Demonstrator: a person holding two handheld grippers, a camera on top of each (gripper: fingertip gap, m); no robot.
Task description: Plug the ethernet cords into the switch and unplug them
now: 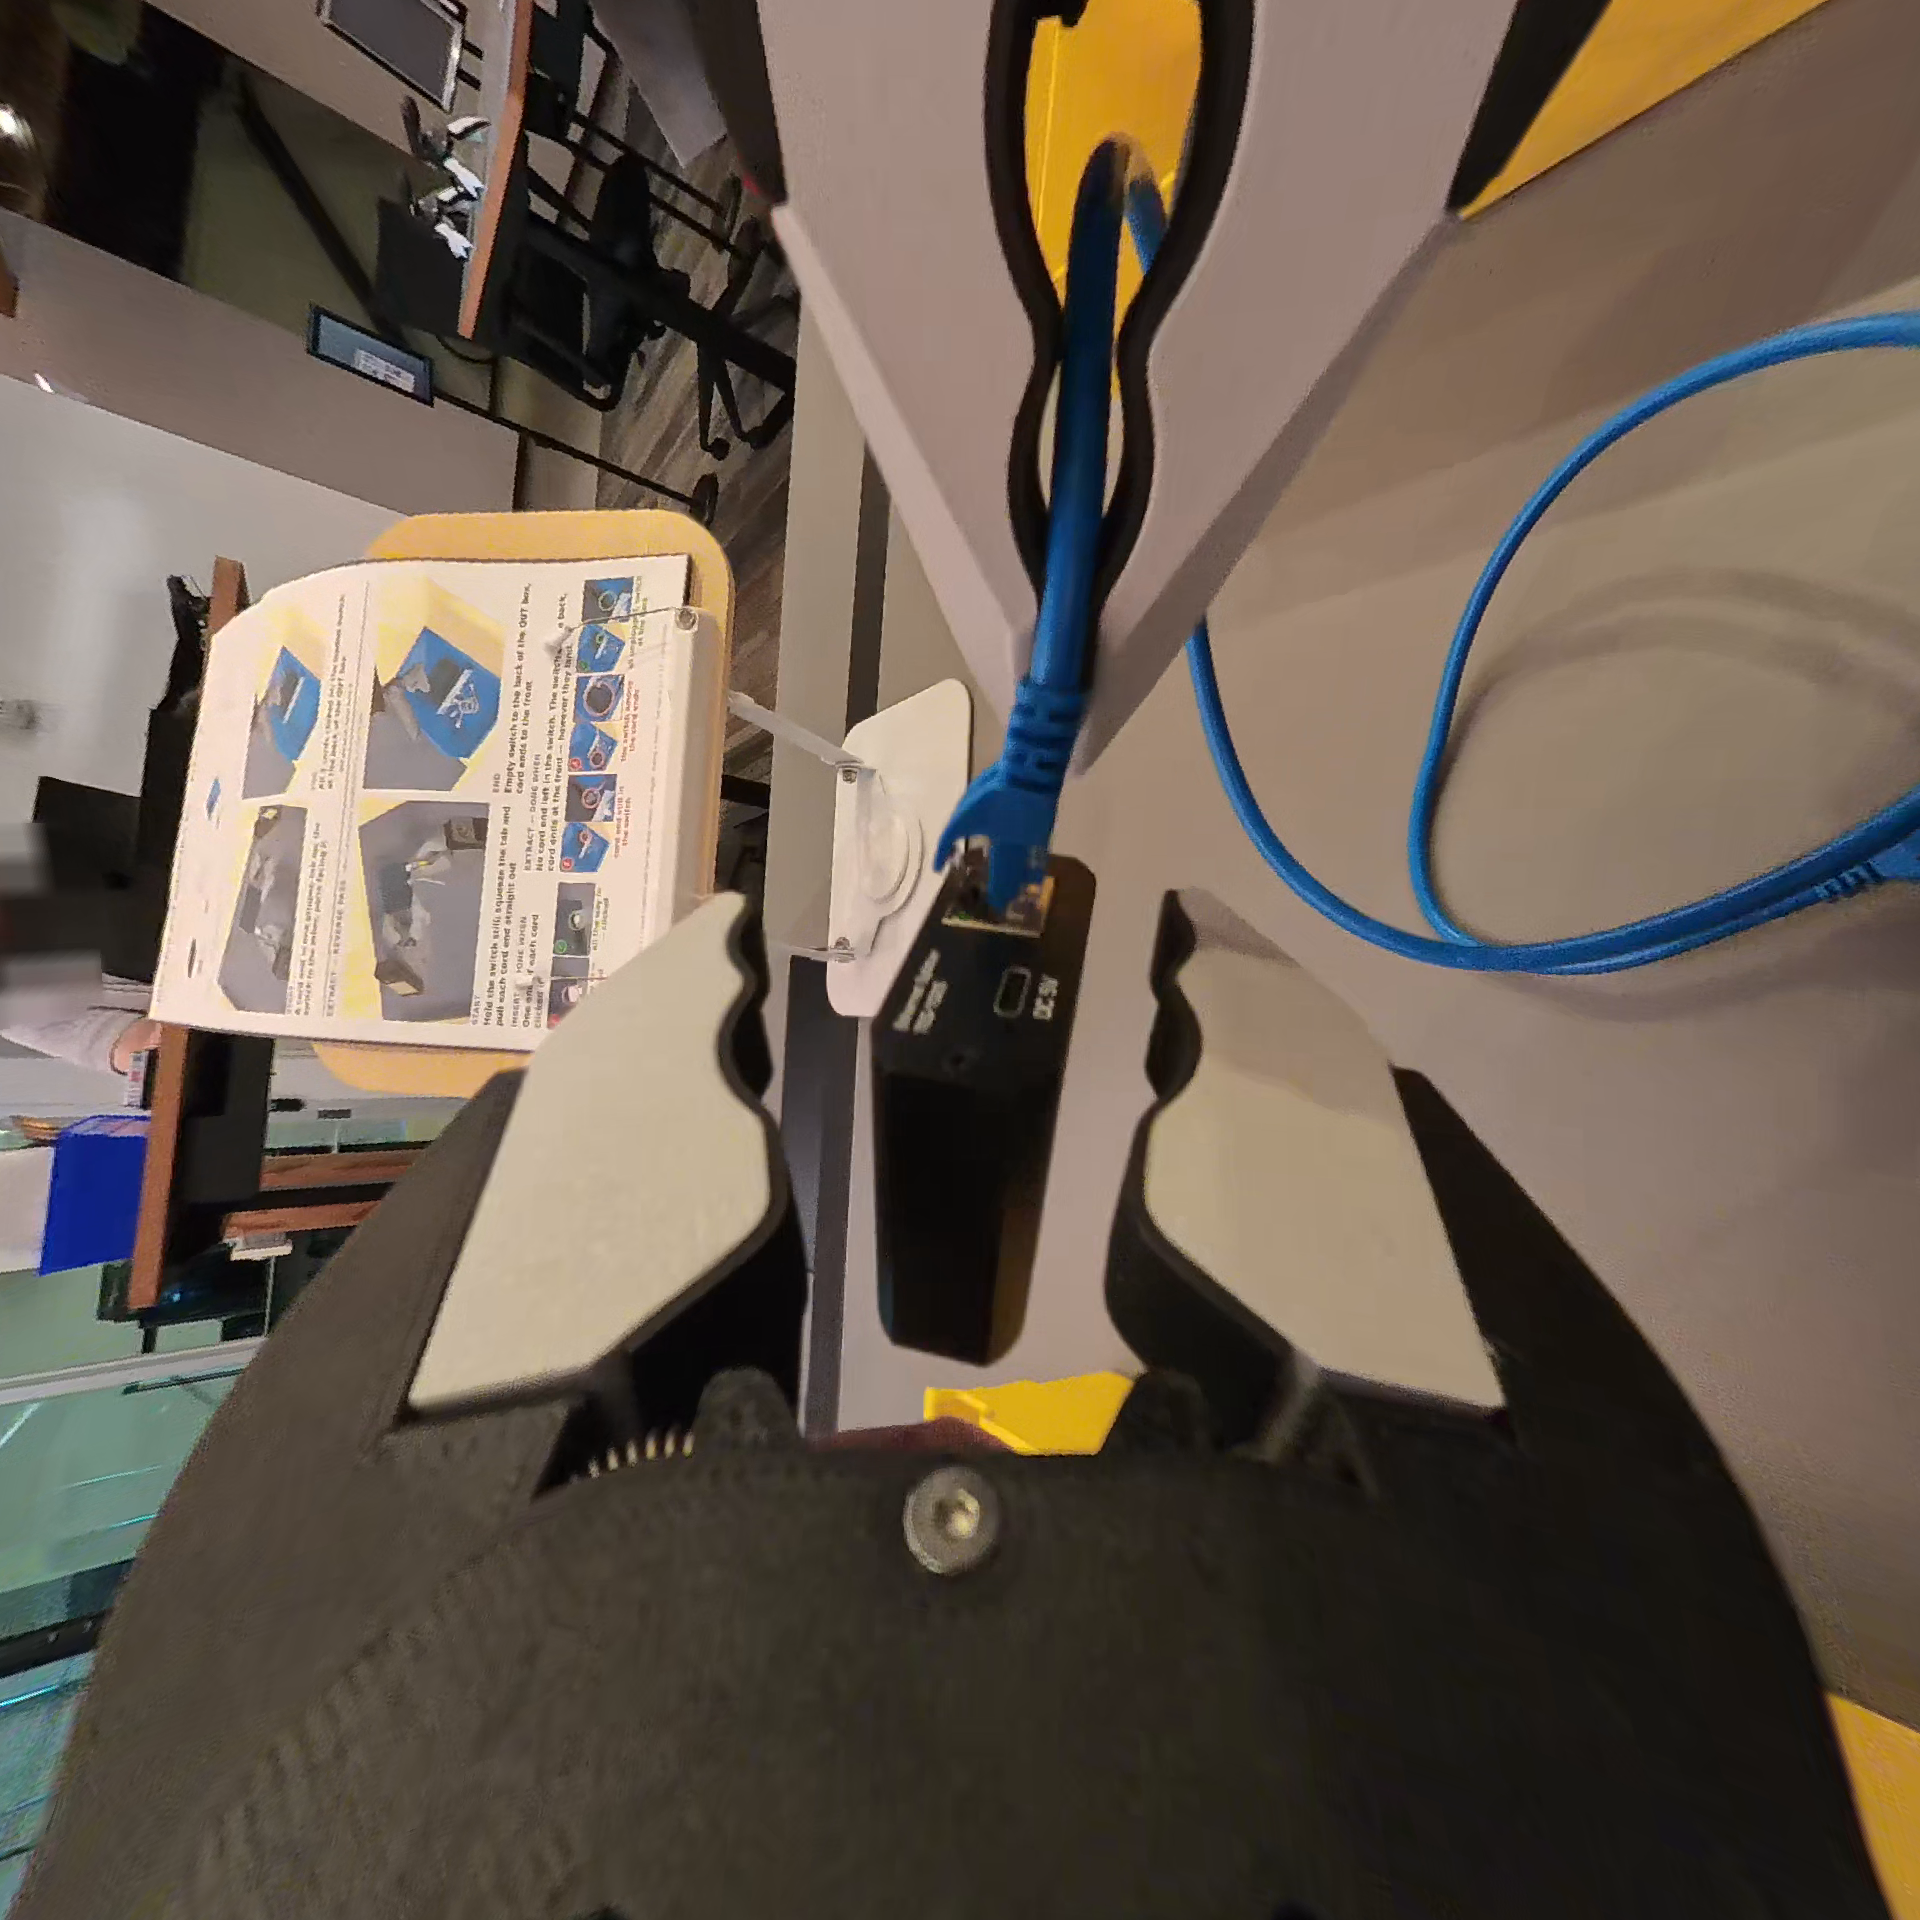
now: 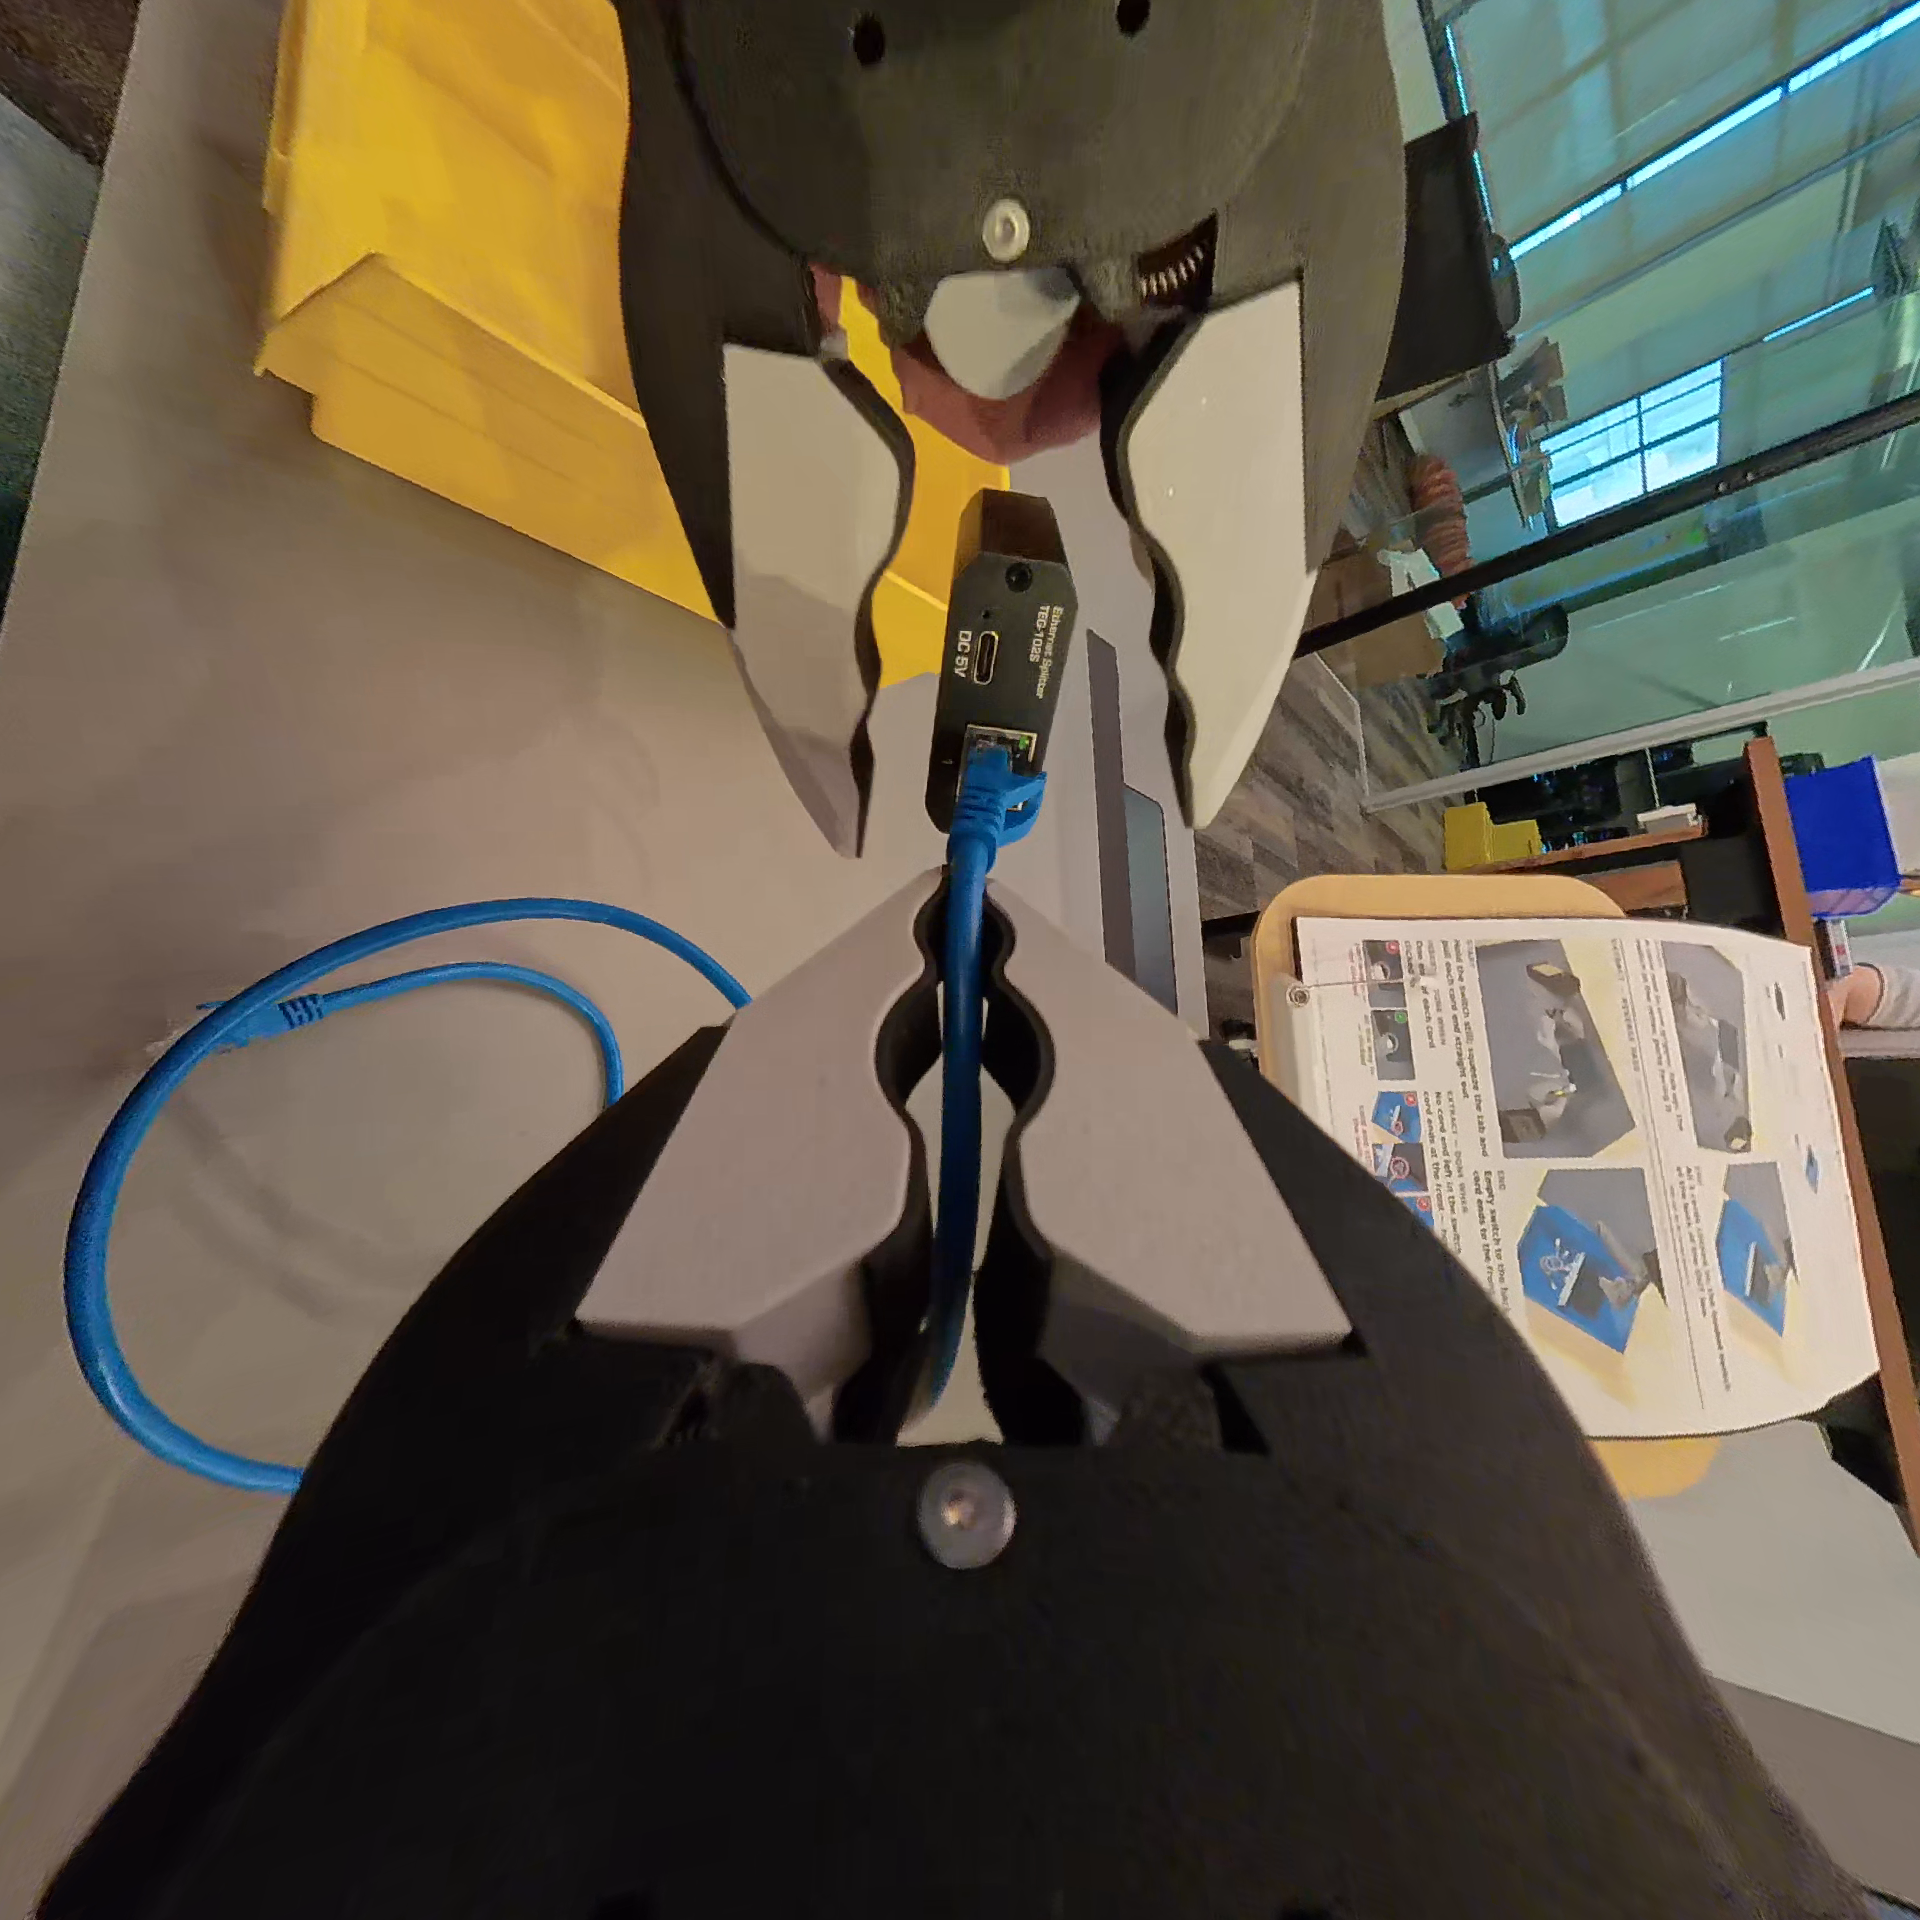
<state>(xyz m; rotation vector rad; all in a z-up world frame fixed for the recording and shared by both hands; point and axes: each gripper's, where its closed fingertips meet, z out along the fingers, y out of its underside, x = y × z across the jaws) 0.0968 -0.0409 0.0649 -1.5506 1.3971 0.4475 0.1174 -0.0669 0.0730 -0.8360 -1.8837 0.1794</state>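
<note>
The black switch lies on the grey table between the fingers of my left gripper, which is open with a gap on each side. The blue ethernet cord has its plug in the switch's port. My right gripper is shut on the cord just behind the plug. It also shows in the left wrist view, coming from above. The left gripper straddles the switch in the right wrist view. The cord loops over the table, and its free plug lies there.
Yellow bins stand on the grey table behind the left gripper. An instruction sheet on a tan board sits on a clear stand with a white base at the table's edge. Beyond is an office floor with desks.
</note>
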